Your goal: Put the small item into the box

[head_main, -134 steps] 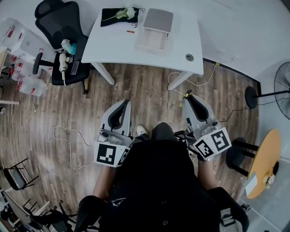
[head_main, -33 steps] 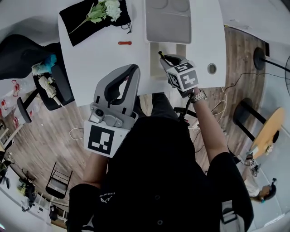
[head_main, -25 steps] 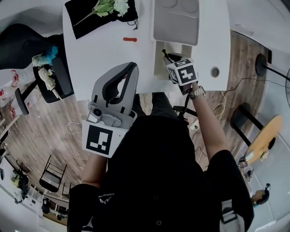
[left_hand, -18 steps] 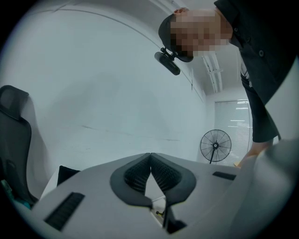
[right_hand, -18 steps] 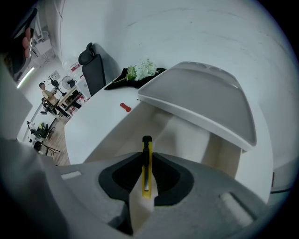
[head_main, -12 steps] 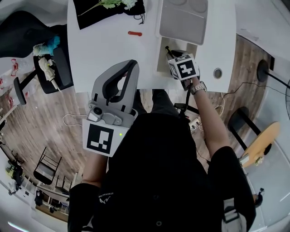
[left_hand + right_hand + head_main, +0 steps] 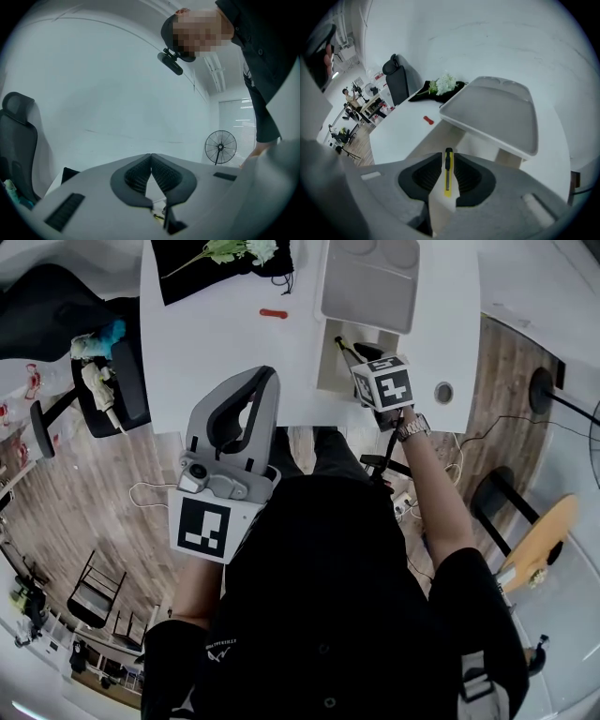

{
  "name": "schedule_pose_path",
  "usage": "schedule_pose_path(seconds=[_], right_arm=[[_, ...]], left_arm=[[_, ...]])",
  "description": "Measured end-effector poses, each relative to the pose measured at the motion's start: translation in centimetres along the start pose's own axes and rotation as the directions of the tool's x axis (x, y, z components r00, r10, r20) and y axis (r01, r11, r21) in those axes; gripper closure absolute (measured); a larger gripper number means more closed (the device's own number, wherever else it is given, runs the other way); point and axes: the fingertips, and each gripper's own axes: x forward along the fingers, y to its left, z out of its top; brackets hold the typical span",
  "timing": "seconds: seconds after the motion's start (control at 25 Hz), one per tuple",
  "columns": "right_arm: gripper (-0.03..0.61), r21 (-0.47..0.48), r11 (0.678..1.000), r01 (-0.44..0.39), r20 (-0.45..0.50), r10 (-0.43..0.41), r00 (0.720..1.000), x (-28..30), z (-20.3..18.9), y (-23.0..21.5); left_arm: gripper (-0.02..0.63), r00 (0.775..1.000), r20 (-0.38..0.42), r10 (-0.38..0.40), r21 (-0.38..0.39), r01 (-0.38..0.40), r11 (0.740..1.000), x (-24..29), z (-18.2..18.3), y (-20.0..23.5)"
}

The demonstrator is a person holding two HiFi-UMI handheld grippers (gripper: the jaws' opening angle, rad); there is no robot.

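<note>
Lower the cutter (image 7: 448, 174) pinched in the right tongs (image 7: 448, 159) inside the box (image 7: 439, 136) before releasing (left tongs (image 7: 151, 158) closed, empty).

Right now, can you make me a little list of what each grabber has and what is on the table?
Right gripper: fingers shut on a yellow and black utility knife, held over the cream rectangular box
Left gripper: fingers shut, nothing between them
Box: open, its grey lid raised
Table: white table, with a small red item and white flowers on a black cloth
</note>
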Motion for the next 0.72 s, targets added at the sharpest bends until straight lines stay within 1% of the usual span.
schedule_pose_path(seconds=[0.16, 0.28, 0.4, 0.52, 0.6, 0.64, 0.72], right_arm=[[0.513, 0.029, 1.0, 0.0, 0.124, -0.003, 0.992, -4.5, 2.1, 0.2], [0.572, 0.042, 0.999, 0.002, 0.216, -0.011, 0.976, -8.0, 3.2, 0.2], [0.572, 0.072, 0.997, -0.017, 0.296, -0.005, 0.955, -11.3, 3.5, 0.0], [0.574, 0.099, 0.995, -0.011, 0.359, -0.026, 0.933, -14.8, 3.4, -0.3], [0.572, 0.115, 0.993, -0.013, 0.412, -0.036, 0.91, -17.6, 3.3, -0.2], [0.572, 0.116, 0.993, -0.019, 0.446, -0.035, 0.894, -19.1, 3.5, -0.2], [0.574, 0.1, 0.994, -0.031, 0.522, -0.026, 0.853, -22.2, 3.8, 0.1]], left_arm=[[0.609, 1.0, 0.014, -0.025, 0.021, 0.024, 0.999, 0.2, 0.4, -1.3], [0.609, 0.998, 0.039, -0.056, 0.064, 0.053, 0.997, 0.6, 1.1, -2.7], [0.609, 0.995, 0.065, -0.077, 0.086, 0.071, 0.994, 1.1, 1.9, -4.1], [0.609, 0.993, 0.072, -0.093, 0.102, 0.085, 0.991, 1.3, 2.3, -5.5], [0.609, 0.992, 0.072, -0.102, 0.11, 0.094, 0.989, 1.2, 2.5, -6.5], [0.609, 0.992, 0.074, -0.106, 0.117, 0.097, 0.988, 1.2, 2.7, -6.9], [0.609, 0.991, 0.083, -0.109, 0.131, 0.098, 0.987, 1.1, 3.0, -7.9]])
